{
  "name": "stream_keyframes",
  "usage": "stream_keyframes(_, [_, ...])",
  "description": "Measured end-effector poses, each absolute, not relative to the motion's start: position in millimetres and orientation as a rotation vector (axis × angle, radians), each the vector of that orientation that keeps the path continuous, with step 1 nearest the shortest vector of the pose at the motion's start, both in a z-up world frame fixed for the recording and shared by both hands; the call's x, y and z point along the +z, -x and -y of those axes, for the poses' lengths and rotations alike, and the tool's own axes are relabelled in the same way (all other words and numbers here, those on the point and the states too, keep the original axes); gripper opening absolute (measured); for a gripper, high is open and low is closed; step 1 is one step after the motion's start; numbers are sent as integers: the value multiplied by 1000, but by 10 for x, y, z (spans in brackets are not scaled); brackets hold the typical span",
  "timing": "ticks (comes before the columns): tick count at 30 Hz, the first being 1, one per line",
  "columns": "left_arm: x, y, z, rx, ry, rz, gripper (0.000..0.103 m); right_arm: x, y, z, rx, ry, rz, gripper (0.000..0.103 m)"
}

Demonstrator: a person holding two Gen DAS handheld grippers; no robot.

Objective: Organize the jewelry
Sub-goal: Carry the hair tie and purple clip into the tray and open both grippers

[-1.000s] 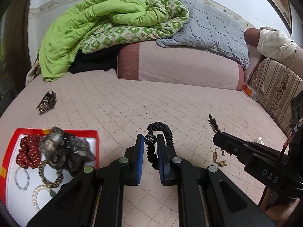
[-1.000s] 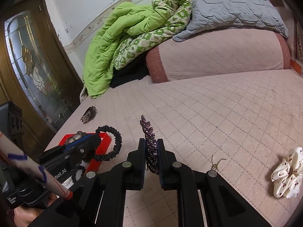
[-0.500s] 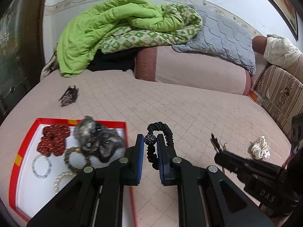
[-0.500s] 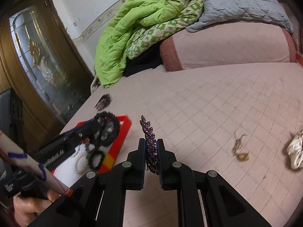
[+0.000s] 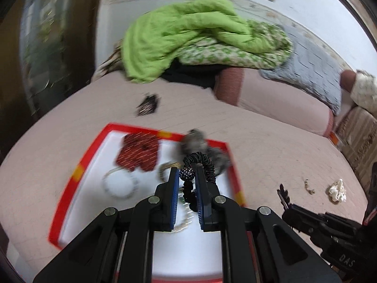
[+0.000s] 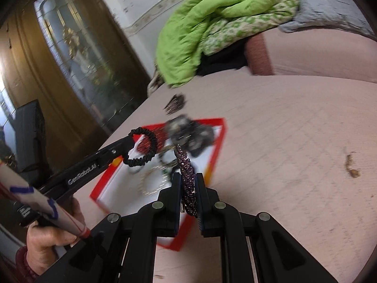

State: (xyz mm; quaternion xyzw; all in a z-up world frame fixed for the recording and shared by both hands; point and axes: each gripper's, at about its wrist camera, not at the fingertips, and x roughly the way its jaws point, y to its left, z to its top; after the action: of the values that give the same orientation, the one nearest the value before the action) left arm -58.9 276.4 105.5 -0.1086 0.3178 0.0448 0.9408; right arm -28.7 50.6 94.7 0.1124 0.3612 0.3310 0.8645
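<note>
Black hair tie (image 5: 204, 165) gripped in left tool (image 5: 186, 176), over red tray (image 5: 77, 172)

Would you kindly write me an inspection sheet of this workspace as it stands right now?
Surface: pink quilted bed cover, blurred in both views.
Job's things: red-rimmed white tray holding a red beaded piece, a pale bead bracelet and a grey scrunchie; a gold chain, a white scrunchie and a dark hair clip lie loose on the cover.
Clutter: green quilt, grey pillow.
Grippers: left gripper shut on a black beaded hair tie above the tray; right gripper shut on a purple beaded clip.
Cables: nothing seen.
Surroundings: wooden glass-panelled door, white wall.
</note>
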Motion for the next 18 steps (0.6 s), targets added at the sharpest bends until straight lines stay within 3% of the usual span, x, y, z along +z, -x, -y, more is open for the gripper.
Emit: stream_keyframes(18, [569,712,-3497,225,334,-822,13,516,293,-1323,728,-111,-940,13])
